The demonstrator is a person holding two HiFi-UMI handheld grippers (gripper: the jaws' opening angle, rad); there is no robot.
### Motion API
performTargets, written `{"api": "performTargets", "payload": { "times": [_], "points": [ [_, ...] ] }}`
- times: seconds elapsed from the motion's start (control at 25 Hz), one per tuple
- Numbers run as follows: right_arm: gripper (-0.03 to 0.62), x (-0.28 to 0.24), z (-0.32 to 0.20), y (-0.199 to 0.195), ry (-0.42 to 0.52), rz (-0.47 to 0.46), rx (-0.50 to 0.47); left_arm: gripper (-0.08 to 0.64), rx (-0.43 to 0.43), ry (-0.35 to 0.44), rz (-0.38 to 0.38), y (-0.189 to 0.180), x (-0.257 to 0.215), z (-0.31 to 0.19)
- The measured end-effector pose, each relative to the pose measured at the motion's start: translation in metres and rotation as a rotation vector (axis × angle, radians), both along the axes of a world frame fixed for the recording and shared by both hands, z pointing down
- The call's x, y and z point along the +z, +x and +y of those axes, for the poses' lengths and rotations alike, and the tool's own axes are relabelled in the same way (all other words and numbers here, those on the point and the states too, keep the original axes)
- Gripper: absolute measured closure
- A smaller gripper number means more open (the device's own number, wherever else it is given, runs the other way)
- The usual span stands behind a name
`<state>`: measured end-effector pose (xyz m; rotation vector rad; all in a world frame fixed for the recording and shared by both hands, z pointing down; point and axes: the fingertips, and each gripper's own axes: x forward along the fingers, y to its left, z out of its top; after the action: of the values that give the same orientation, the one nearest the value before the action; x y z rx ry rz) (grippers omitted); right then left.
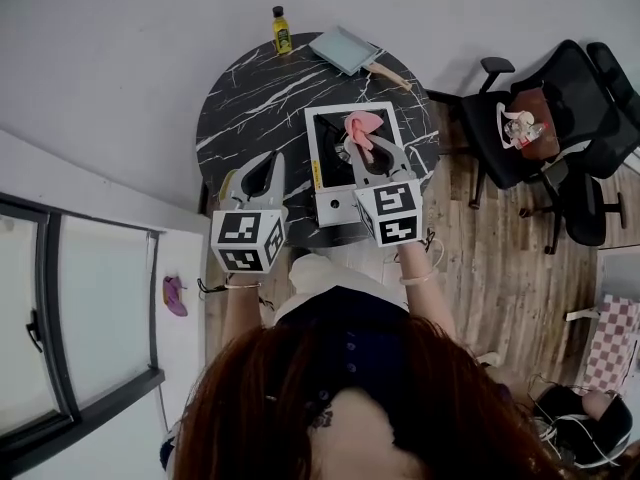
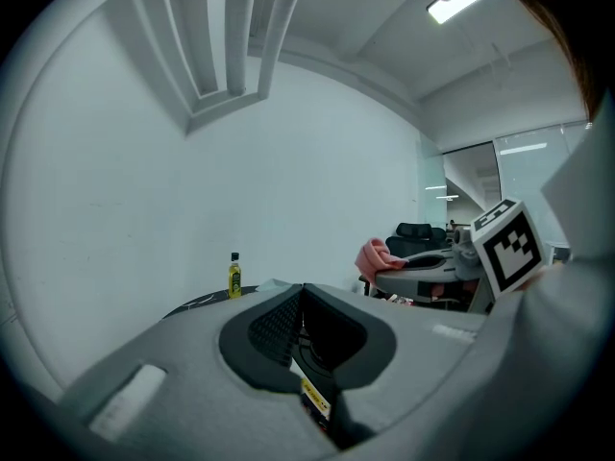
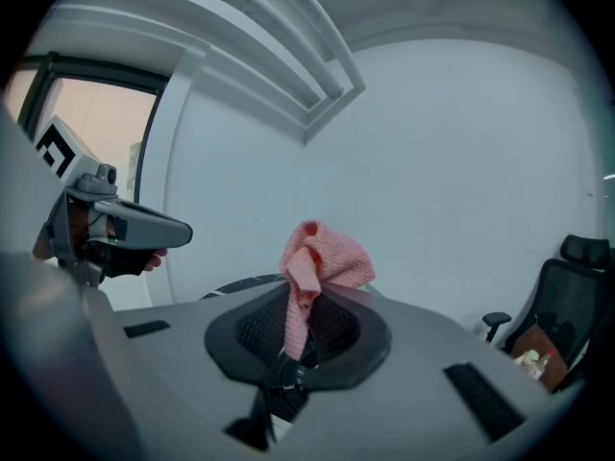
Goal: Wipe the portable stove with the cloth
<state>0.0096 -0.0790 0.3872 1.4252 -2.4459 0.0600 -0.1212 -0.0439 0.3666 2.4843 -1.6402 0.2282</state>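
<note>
Cloth (image 3: 324, 255) clenched in R claw (image 1: 368, 149) over stove (image 1: 334, 207); L claw (image 2: 303, 292) shut, empty; bottle (image 1: 282, 30) far side.

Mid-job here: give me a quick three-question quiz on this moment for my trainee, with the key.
1. True or false: the left gripper holds the cloth.
2. What stands at the far edge of the table? A. yellow bottle B. mug C. kettle
3. Over which appliance is the right gripper held?
Key: 1 false, the right gripper is shut on it; 2 A; 3 the portable stove.
</note>
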Motion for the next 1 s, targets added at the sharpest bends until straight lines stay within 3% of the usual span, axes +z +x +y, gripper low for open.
{"api": "performTargets", "payload": {
  "times": [0.36,1.0],
  "points": [
    [0.554,-0.023,0.023,0.023,0.057,-0.028,0.015,0.548,0.019,0.018,-0.007,0.021,-0.007,0.011],
    [0.554,-0.032,0.056,0.045,0.103,-0.077,0.039,0.548,0.003,0.069,-0.008,0.026,-0.027,0.04]
  ]
}}
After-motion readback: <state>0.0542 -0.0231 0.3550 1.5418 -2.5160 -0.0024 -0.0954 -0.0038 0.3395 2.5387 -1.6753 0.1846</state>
